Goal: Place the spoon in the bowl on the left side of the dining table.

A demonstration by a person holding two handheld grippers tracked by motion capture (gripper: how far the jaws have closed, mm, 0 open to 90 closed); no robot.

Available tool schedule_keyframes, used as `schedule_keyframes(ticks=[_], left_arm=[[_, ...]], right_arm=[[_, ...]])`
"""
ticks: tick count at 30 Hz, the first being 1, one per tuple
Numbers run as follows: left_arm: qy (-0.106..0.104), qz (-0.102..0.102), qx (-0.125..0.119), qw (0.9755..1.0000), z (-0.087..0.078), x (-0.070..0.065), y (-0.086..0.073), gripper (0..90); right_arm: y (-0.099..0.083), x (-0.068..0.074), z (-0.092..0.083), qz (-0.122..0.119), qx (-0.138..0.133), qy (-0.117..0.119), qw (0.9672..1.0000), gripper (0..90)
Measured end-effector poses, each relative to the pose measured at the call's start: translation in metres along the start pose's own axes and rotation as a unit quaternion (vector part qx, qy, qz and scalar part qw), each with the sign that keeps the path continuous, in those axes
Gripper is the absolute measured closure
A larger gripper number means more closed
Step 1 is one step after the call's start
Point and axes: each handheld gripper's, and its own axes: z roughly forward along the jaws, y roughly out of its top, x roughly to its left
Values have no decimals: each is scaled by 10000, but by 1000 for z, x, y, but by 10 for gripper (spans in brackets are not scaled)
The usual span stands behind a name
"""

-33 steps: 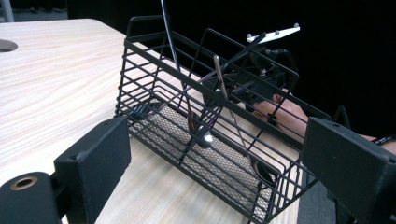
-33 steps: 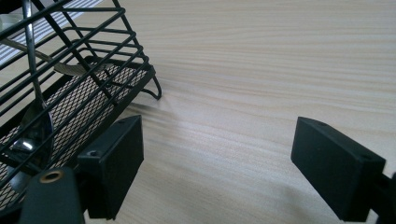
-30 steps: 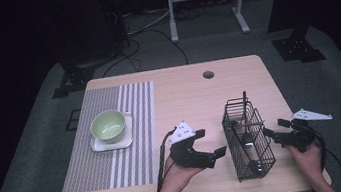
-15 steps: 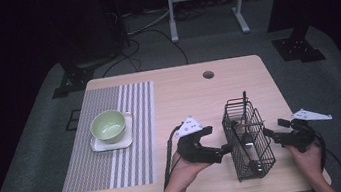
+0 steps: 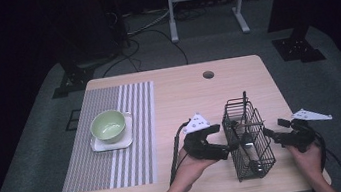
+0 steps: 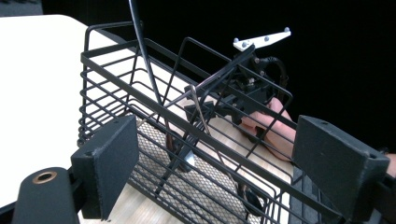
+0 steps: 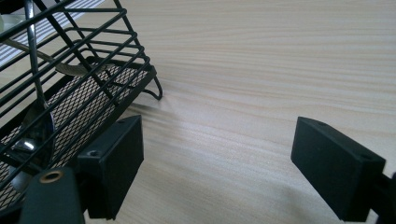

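- Basket [image 5: 248, 138], black wire w/ mesh floor, stands upright on the table [image 5: 179, 100] near the front edge, between our two grippers; long utensils [image 6: 154, 79] lean inside.
- Left gripper [image 5: 224, 150] sits just beside the basket's left wall. Jaws have just been closing a bit, but in the left gripper view the pads [image 6: 109, 161] stand apart from the top rail [image 6: 196, 119], which runs across the gap. Not gripping yet.
- Right gripper [image 5: 271, 135] rests near the right wall, jaws spread wide over bare wood, nothing between them.
- Handling, our guess: light, stiff frame, thin smooth wire, so prob. slippery under flat pads & apt to tip, since the tall utensils put weight up high.
- Best hold: top rail of a long wall, near its middle, pads squarely across the wire; a 2nd grip on the opposite rail would stop swing.
- Utensils are loose and may rattle or slide if tilted. Can't tell exactly what they are; one looks like a spoon [image 7: 32, 126].
- Bowl [image 5: 108, 126] on its plate [image 5: 95, 146], on the striped mat [image 5: 128, 132], lies well apart at left.
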Motion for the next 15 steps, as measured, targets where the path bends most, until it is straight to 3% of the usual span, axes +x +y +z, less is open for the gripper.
schedule_keyframes(ticks=[15], left_arm=[[-31, -112, -148, 9998, 13, 5, 3, 377]], right_arm=[[0, 0, 0, -3, -7, 10, 10000, 161]])
